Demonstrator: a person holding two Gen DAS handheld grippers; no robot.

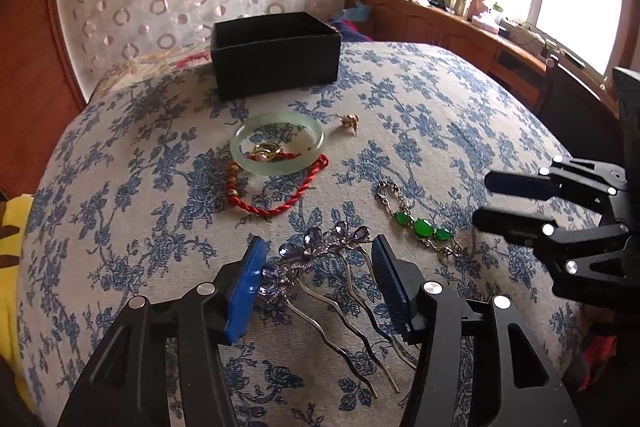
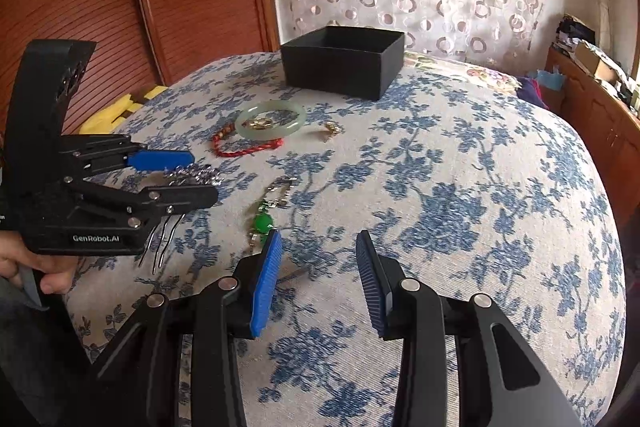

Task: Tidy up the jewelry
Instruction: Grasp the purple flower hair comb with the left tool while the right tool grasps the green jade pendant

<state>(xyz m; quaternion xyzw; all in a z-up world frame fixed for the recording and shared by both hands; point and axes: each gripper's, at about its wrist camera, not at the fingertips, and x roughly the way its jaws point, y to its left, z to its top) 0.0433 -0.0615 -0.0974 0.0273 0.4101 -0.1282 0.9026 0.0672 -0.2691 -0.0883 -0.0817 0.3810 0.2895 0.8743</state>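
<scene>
Left wrist view, left to right. Yellow cloth at the far left edge. Blue-and-cream floral fabric surface fills the middle of the frame. Left gripper at lower centre: jaws apart, blue pads either side of the purple-jewelled silver hair comb. The left pad looks to be touching the jewelled head; the right pad stands just clear of it. Comb prongs run toward the lower right.

Above, centre-left: red twisted cord bracelet with orange beads, partly under the pale green jade bangle. A gold ring lies inside the bangle. Open black rectangular box at upper centre, beyond the bangle. Small gold earring just right of the bangle. Silver chain bracelet with green stones right of centre, near the comb. Right gripper enters from the right edge, above the fabric.

Right wrist view. A hand at the lower left edge holds the left gripper, comb prongs showing beneath it. Right gripper at lower centre: jaws apart, nothing between them, bare fabric below; the green-stone bracelet lies just beyond the left pad.
</scene>
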